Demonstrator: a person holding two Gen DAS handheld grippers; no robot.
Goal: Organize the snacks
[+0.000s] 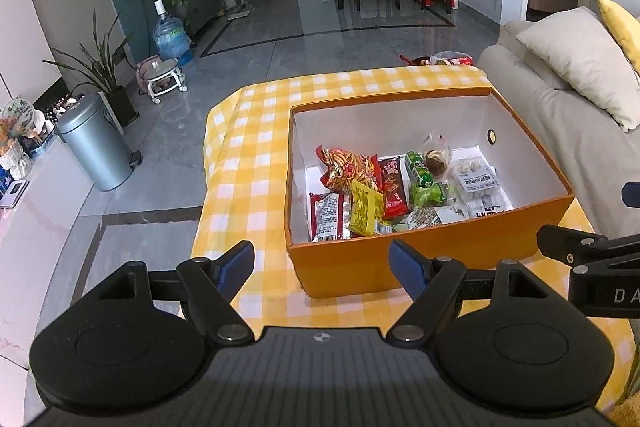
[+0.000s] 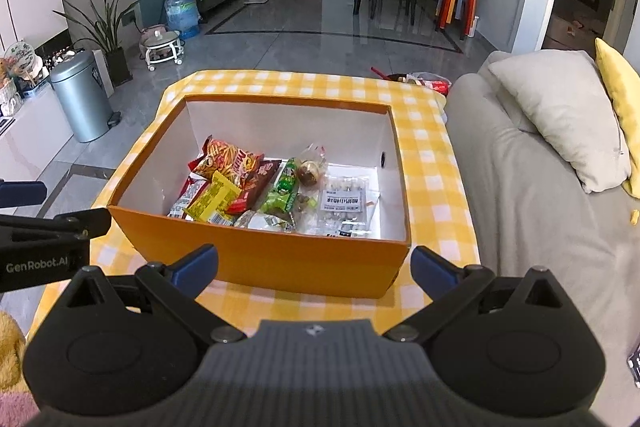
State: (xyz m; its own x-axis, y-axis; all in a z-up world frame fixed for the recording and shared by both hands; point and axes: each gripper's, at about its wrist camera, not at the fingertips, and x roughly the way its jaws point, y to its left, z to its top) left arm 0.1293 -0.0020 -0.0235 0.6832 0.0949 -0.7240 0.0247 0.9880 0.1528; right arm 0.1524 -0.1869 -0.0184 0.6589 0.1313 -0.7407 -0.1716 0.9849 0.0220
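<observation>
Nearest the cameras, the left hand-held gripper (image 1: 322,265) and the right hand-held gripper (image 2: 314,269) hang spread wide and empty just short of an orange box (image 2: 280,259) on a bench draped in a yellow checked cloth (image 1: 248,163). Inside the box lie the snacks (image 2: 256,191): a red bag of sticks (image 1: 348,169), a yellow sachet (image 1: 366,209), green wrapped sweets (image 1: 418,169) and a clear pack with a white label (image 2: 344,205). All look light, soft and crinkly, likely slippery; a pinch on a sealed edge or corner seems safest, as the contents may crush. The box's tall walls and the overlapping packets crowd any reach. Beyond, more wrappers (image 2: 424,81) sit at the bench's far edge, a grey sofa (image 2: 532,187) flanks the right, and a metal bin (image 1: 94,143) stands on the floor.
</observation>
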